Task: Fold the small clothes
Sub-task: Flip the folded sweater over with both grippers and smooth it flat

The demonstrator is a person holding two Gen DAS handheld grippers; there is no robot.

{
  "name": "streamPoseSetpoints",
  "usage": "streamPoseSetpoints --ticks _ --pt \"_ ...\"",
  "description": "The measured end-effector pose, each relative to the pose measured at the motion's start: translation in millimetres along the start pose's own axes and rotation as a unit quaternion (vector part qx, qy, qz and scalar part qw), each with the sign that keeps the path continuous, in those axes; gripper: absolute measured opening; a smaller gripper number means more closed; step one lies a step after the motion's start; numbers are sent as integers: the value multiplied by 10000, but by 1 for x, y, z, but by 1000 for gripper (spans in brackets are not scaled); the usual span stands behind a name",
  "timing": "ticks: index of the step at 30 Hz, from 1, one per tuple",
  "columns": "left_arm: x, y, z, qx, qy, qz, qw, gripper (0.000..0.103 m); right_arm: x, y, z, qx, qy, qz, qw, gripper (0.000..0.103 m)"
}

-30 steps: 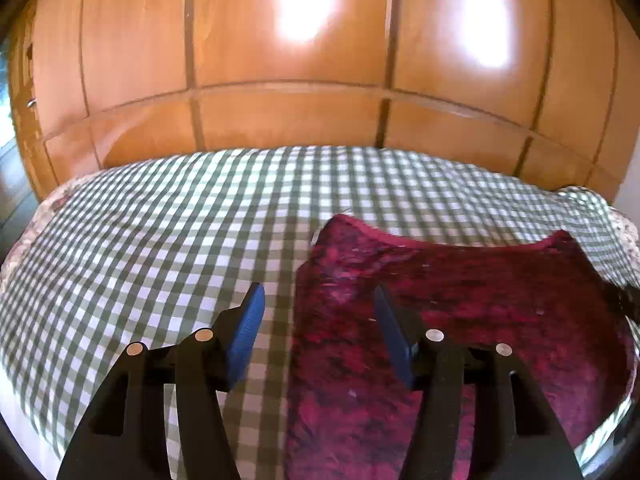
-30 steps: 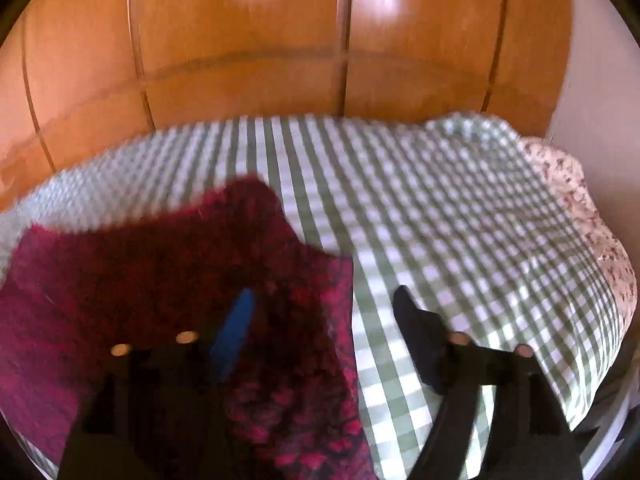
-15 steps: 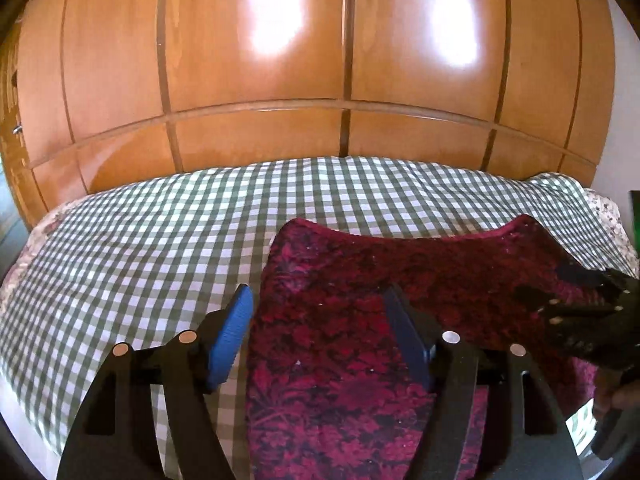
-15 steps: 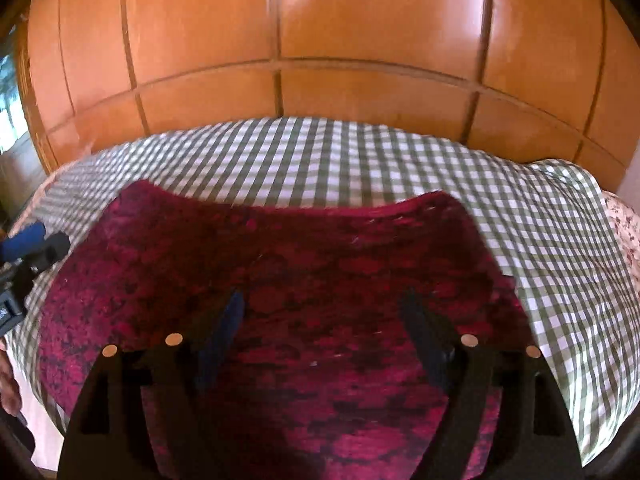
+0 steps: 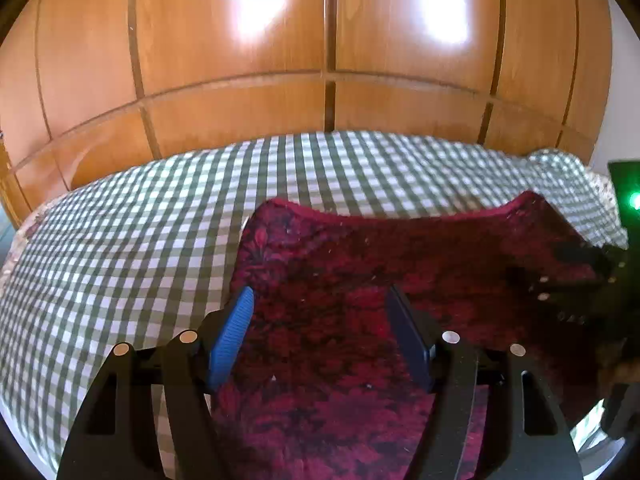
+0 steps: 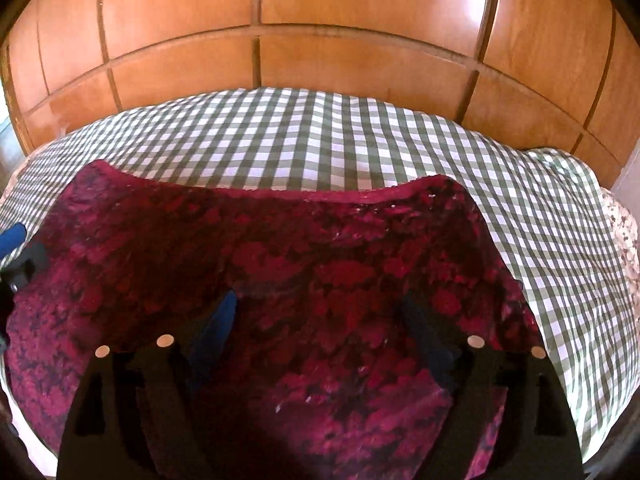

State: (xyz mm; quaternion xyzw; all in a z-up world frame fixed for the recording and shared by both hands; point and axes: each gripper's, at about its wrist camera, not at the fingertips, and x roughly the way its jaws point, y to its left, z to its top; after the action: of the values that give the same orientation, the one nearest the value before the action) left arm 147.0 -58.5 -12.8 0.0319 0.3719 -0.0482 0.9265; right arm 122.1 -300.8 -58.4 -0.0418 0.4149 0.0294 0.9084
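Swung across the bed since a second ago: right gripper [image 6: 316, 316], earlier straddling the right-hand edge of the crimson garment [image 6: 280, 280] with checked cloth between its fingers, now hangs over the cloth's middle, jaws just opened wider and standing broad, nothing pinched between the blue pads [image 6: 224, 312]. Shifted too: left gripper [image 5: 320, 316], earlier with one finger over the green-and-white checked bedspread [image 5: 120, 248] and one over the garment, now over the garment's left portion with the left pad [image 5: 236, 320] right at the fabric's edge. Jaws moderately wide, a little further apart than a second ago, empty, pads clear of the cloth as far as can be told.

Spread flat on the bedspread, dark red with a black floral pattern, the garment's curved far hem runs from 10 o'clock to 1 o'clock in the right wrist view, and fills the lower half of the frame. Occupies the 3 to 6 o'clock area in the left wrist view, far hem arching at centre.

Visible at 9 o'clock in the right wrist view: the blue tip of the left gripper at the garment's left border. Visible at 3 o'clock in the left wrist view: dark body of the right gripper [image 5: 592, 292] over the garment's right corner.

Behind the bed, at 12 o'clock in both views: glossy wooden wardrobe doors [image 5: 320, 60] with bright light reflections.
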Motion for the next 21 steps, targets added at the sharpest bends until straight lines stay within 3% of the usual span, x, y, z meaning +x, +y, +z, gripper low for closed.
streamPoseSetpoints --ticks 4,8,19,21 --pt "34 3 -6 38 365 17 9993 68 22 -15 5 251 217 83 9994 94" --pt "45 11 -7 -259 417 -132 9987 68 40 -30 9 675 320 228 9969 96" --pt "1 11 -9 -578 190 -189 9980 68 14 -40 1 839 -5 505 9952 97" --pt "-8 10 -12 -602 129 -186 9979 73 2 -44 -3 851 -81 481 9952 97"
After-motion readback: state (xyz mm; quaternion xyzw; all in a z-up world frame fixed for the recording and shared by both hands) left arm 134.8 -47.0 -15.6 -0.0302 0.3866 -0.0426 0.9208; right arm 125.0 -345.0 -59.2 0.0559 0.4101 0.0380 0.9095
